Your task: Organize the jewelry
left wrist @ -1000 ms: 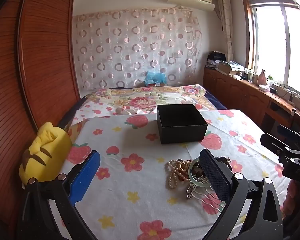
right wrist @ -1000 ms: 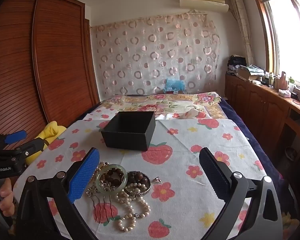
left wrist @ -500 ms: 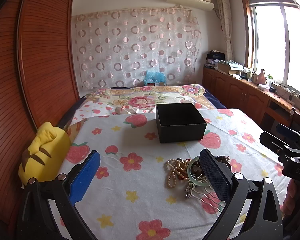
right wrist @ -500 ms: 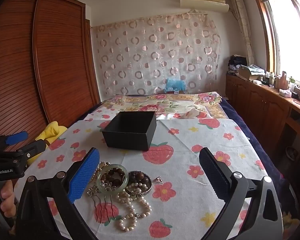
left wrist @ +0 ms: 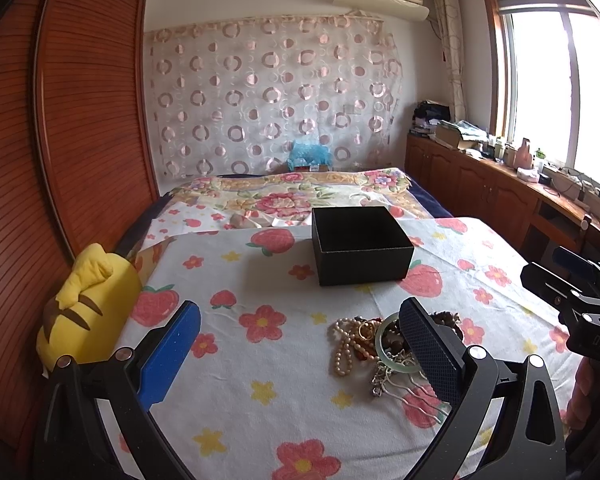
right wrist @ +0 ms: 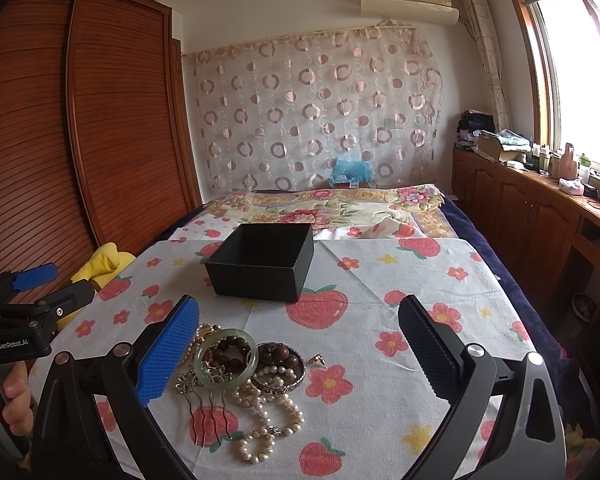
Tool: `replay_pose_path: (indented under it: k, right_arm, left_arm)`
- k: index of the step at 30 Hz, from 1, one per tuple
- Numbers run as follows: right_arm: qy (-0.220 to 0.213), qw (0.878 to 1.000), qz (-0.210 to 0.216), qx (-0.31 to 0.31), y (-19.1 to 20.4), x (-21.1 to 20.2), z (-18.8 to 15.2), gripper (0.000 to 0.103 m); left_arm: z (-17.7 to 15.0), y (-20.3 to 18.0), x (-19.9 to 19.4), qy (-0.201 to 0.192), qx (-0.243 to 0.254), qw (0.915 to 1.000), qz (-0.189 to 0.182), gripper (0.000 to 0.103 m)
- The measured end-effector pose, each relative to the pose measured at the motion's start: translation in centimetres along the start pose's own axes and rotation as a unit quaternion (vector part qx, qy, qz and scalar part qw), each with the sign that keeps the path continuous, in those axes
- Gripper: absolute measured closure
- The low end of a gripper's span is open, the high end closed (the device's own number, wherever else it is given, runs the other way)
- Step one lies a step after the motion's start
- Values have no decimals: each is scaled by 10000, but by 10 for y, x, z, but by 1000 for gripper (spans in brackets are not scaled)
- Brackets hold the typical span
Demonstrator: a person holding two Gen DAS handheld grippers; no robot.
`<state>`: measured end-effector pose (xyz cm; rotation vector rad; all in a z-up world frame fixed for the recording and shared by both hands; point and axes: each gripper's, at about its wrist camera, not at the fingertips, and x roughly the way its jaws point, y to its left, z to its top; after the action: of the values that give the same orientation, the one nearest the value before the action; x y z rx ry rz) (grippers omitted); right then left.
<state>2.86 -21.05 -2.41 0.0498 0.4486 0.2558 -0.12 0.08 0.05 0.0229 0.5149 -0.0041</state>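
Note:
A heap of jewelry [right wrist: 240,372] lies on the flowered cloth: a pale green bangle [right wrist: 225,358], dark wooden beads, a pearl necklace [right wrist: 268,424] and a silver hair comb [right wrist: 210,412]. Behind it stands an open black box [right wrist: 262,268], with nothing seen inside. My right gripper [right wrist: 300,352] hovers open just above and in front of the heap, its left pad beside the bangle. In the left wrist view the heap [left wrist: 364,344] sits by the right pad of my open left gripper [left wrist: 300,352], with the box [left wrist: 360,244] beyond. Nothing is held.
A yellow plush toy [left wrist: 84,308] rests at the cloth's left edge by the wooden wardrobe [left wrist: 60,140]. A floral blanket [left wrist: 300,196] covers the bed behind. A cluttered wooden counter [right wrist: 540,200] runs along the right under the window. A hand [right wrist: 12,396] grips the left handle.
Both grippers have crept slightly forward and down toward the heap, which sits a little nearer in each view. Both stay open.

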Motion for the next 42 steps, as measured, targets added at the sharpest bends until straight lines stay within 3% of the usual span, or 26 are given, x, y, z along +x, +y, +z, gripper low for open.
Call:
replay_pose_path:
  k: [42]
  right_arm:
    - [-2, 10000, 17, 3, 3, 2, -3, 2]
  left_arm:
    - [4, -1, -4, 8, 7, 10000, -36, 6]
